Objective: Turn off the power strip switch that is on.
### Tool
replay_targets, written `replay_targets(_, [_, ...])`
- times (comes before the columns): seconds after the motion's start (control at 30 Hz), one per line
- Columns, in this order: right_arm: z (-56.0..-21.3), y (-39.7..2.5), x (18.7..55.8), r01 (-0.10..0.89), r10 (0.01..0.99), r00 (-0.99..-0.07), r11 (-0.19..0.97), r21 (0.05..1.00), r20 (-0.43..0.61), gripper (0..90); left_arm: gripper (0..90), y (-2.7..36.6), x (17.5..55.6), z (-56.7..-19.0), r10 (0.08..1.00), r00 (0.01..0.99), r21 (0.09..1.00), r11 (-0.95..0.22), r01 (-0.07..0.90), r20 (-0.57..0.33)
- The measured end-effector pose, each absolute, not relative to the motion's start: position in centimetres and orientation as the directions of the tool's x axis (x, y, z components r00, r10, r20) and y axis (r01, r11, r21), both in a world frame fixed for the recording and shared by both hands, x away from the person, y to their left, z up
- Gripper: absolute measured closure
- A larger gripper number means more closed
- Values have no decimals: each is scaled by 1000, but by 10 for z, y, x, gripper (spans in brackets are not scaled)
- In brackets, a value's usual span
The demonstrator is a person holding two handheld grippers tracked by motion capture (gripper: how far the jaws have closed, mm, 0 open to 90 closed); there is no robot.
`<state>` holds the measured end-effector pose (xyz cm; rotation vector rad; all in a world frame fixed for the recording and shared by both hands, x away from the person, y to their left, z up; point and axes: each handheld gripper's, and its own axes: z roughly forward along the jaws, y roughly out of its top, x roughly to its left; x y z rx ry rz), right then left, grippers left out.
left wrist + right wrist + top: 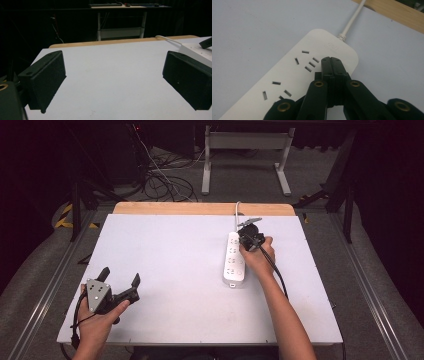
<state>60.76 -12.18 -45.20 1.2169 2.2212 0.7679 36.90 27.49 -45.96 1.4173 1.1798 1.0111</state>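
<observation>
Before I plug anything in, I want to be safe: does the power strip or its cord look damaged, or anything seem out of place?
Nothing stands out. The white power strip lies flat on the table, casing and cord intact, sockets empty. The right tongs are shut, empty, above its cord end; the left tongs are open over bare table.

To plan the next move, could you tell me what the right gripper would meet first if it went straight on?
Most likely the power strip: the shut right gripper points down at its top face, near the cord end.

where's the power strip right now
In the high view the white power strip lies lengthwise on the right half of the white table, its cord running off the far edge, with the right gripper over its far end.
</observation>
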Motion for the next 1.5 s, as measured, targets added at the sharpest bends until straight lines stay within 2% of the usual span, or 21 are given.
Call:
replay_targets(1.07, [-451,-126,609,595,863,-493,427,681,-111,900,52,274,370,-460,984,177,986,-43,160,14])
replay_targets(1.5, [-452,-124,607,581,857,-495,448,679,-143,900,52,274,370,-460,984,177,986,-40,161,11])
